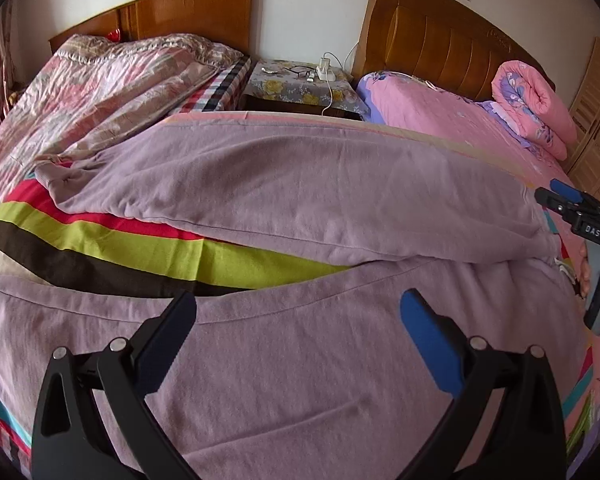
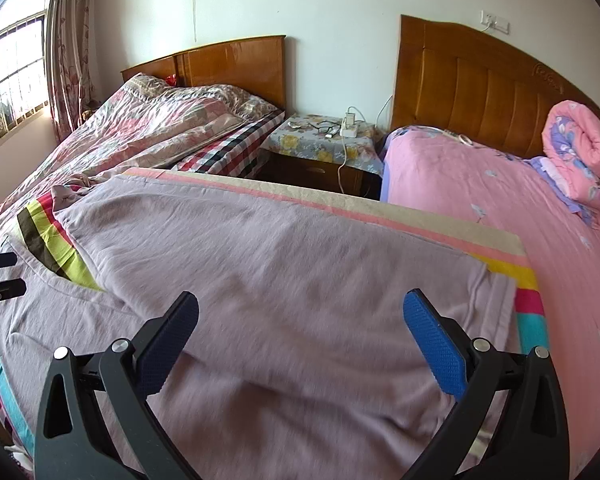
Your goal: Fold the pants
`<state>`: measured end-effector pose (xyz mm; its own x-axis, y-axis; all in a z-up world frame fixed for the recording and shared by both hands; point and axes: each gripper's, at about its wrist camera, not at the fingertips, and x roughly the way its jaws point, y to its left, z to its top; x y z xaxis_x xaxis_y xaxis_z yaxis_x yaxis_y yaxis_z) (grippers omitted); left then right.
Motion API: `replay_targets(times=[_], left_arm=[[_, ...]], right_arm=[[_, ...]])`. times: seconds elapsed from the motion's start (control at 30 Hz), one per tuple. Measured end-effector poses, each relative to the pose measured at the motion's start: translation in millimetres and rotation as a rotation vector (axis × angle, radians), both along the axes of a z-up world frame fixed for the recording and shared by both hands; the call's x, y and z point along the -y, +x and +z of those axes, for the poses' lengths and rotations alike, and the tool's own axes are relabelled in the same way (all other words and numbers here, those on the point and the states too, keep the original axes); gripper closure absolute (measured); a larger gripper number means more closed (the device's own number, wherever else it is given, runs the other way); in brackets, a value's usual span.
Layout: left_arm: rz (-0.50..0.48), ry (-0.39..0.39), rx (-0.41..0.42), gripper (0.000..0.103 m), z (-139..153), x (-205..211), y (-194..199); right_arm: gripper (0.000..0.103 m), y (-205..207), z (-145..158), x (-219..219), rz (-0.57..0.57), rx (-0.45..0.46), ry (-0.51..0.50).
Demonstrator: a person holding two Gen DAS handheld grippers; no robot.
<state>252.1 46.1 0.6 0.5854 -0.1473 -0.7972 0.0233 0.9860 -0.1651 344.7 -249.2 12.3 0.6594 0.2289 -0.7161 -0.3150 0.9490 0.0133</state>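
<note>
Mauve knit pants point(image 1: 300, 184) lie spread on the striped sheet point(image 1: 100, 236): soft, light, limp. My left gripper point(image 1: 298, 312) and right gripper point(image 2: 302, 312) hover with fingers apart, empty. I'd pinch hem and waistband.

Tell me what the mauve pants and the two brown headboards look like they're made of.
The mauve pants look like soft, matte knit cotton, perhaps fleece: a fuzzy nap and gentle rumples, no sheen. The plain brown headboard looks like varnished wood, with visible grain and gloss. The ribbed brown headboard also looks like glossy wood, though its rounded vertical panels could be padded; I can't tell.
</note>
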Motion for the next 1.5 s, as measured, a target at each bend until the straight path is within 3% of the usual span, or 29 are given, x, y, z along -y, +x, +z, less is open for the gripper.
replay_targets(times=[0.17,0.27,0.4,0.47,0.5,0.53,0.6,0.73,0.9,1.0,1.13,1.27,1.3,1.37,1.4,1.5], left_arm=[[0.114,-0.274,0.013,0.001,-10.1,-24.5,47.2],[0.129,-0.346,-0.034,0.001,-18.8,-29.9,73.3],[0.116,-0.388,-0.080,0.001,-28.1,-33.3,93.7],[0.127,-0.401,-0.089,0.001,-32.5,-35.9,101.3],[0.129,-0.400,-0.090,0.001,-35.2,-35.9,101.7],[0.128,-0.397,-0.096,0.001,-36.7,-35.3,104.3],[0.126,-0.397,-0.099,0.001,-38.2,-34.1,108.9],[0.138,-0.416,-0.080,0.001,-40.2,-36.0,110.5],[0.183,-0.489,-0.072,0.001,-35.4,-47.7,98.2],[0.162,-0.525,-0.036,0.001,-24.6,-50.7,75.3],[0.132,-0.519,-0.025,0.001,-27.8,-48.9,38.6],[0.094,-0.453,-0.084,0.001,-49.5,-36.3,21.4],[0.090,-0.429,-0.096,0.001,-53.1,-33.7,19.5],[0.071,-0.403,-0.091,0.001,-54.0,-30.5,13.1],[0.062,-0.393,-0.080,0.001,-52.8,-30.6,9.5],[0.066,-0.367,-0.047,0.001,-50.6,-34.4,-1.9]], right_arm=[[0.004,110.5,-29.5,-27.4,0.185,-0.114,-0.054],[0.007,154.6,-48.4,-42.4,0.267,-0.168,-0.061],[0.028,188.9,-74.8,-54.8,0.342,-0.251,-0.058],[0.030,193.6,-76.8,-58.8,0.383,-0.248,-0.056],[0.036,191.6,-75.3,-59.8,0.398,-0.251,-0.041],[0.059,188.8,-73.0,-60.0,0.413,-0.249,-0.036],[0.081,175.6,-68.2,-64.9,0.432,-0.226,-0.067],[0.091,126.8,-45.5,-74.4,0.408,-0.098,-0.151],[0.094,6.1,9.3,-89.7,0.353,0.155,-0.215],[0.094,-85.6,19.3,-99.4,0.302,0.243,-0.215],[0.094,-170.7,-12.3,-103.4,0.196,0.170,-0.109],[0.093,-190.1,-53.3,-96.0,0.061,0.019,-0.022],[0.090,-193.6,-55.3,-89.3,0.020,-0.010,0.026],[0.056,-204.2,-50.8,-65.7,-0.068,-0.027,0.147],[0.031,-210.7,-47.2,-50.4,-0.126,-0.017,0.207],[0.034,-221.3,-43.6,-3.8,-0.306,-0.013,0.330]])
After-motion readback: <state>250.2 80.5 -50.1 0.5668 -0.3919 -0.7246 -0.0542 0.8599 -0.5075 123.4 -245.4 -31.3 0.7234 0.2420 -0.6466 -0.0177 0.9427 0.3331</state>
